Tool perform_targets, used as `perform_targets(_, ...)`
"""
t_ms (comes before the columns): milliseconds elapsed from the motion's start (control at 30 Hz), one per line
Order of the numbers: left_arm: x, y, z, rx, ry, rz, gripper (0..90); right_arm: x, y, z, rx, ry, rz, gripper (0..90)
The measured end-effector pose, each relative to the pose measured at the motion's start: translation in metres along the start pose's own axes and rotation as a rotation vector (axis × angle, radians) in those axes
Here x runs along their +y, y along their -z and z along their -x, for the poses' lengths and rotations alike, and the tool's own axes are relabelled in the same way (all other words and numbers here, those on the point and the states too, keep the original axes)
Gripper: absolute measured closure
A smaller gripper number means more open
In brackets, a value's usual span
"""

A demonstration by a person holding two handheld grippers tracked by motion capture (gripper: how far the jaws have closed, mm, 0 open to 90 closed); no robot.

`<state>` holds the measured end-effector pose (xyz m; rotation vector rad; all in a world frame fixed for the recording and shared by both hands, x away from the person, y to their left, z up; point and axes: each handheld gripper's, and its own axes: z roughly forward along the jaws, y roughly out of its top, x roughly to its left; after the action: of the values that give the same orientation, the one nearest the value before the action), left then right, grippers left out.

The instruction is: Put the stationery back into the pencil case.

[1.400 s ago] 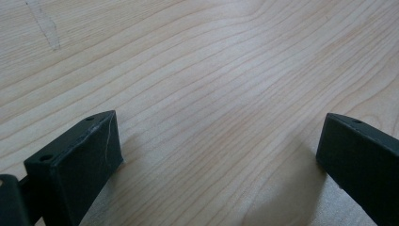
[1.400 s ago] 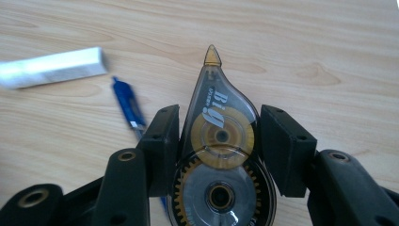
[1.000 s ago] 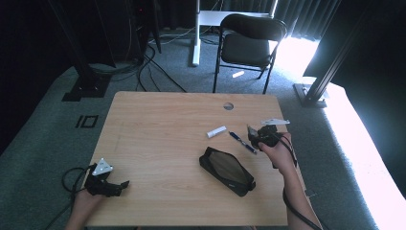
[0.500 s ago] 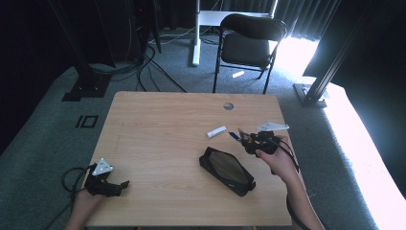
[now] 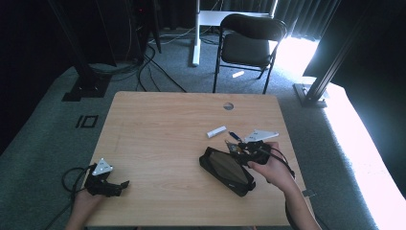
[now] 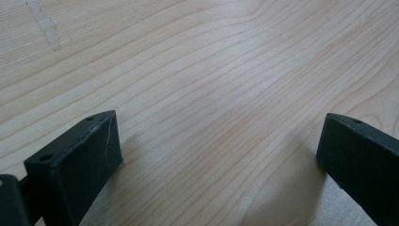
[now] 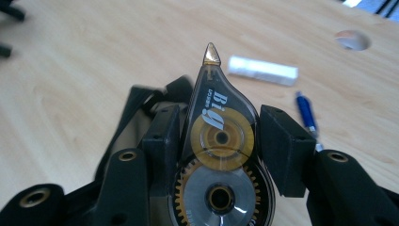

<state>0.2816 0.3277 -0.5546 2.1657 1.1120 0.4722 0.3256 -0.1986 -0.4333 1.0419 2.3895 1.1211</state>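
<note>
Right gripper shift: right gripper (image 5: 239, 152) is now sitting lower and further left than one second ago, having carried the correction tape dispenser (image 7: 219, 141) from beside the pen to the pouch.
Right gripper state: jaws are pinching the dispenser by its two flat sides, gold tip (image 7: 211, 54) pointing forward and away from the hand.
Reason for hold: gripping across the gear housing is keeping the tip free, which appears suited to sliding the dispenser nose-first into the pouch.
Dispenser position: it is hanging just over the near-right end of the black pencil pouch (image 5: 225, 168), whose mouth is lying open beneath the jaws.
Left gripper state: left gripper (image 5: 122, 184) is resting at the near-left table corner, jaws spread wide with bare wood between them (image 6: 221, 141).
Reason for left placement: it is parked well apart from the work, leaving the pouch unsteadied.
Loose items: white eraser (image 5: 216, 131) and blue pen (image 5: 234, 136) are lying just beyond the pouch.
Edges: the pouch is lying near the table's front edge (image 5: 191, 224), on its right half.
Open room: the wide centre and left of the table (image 5: 158, 129) are offering free travel.
</note>
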Motion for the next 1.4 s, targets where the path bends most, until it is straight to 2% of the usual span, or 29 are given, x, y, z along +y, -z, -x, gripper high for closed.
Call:
perform_targets(200,0.0,0.0,0.0,0.0,-0.001,-0.001,0.7,0.0,-0.006,-0.012,0.022,0.041,-0.035,49.8)
perform_targets(367,0.0,0.0,0.0,0.0,-0.002,-0.001,0.7,-0.003,-0.015,-0.018,0.045,0.049,-0.068,49.8)
perform_targets(567,0.0,0.0,0.0,0.0,0.0,0.0,0.7,-0.006,-0.029,-0.023,0.05,0.064,-0.107,49.9)
perform_targets(700,0.0,0.0,0.0,0.0,-0.002,-0.001,0.7,-0.01,-0.038,-0.026,0.058,0.073,-0.154,49.9)
perform_targets(1000,0.0,0.0,0.0,0.0,-0.002,-0.001,0.7,-0.013,-0.052,-0.028,0.042,0.096,-0.23,49.9)
perform_targets(1400,0.0,0.0,0.0,0.0,-0.002,-0.001,0.7,-0.009,-0.065,-0.034,0.031,0.114,-0.282,50.0)
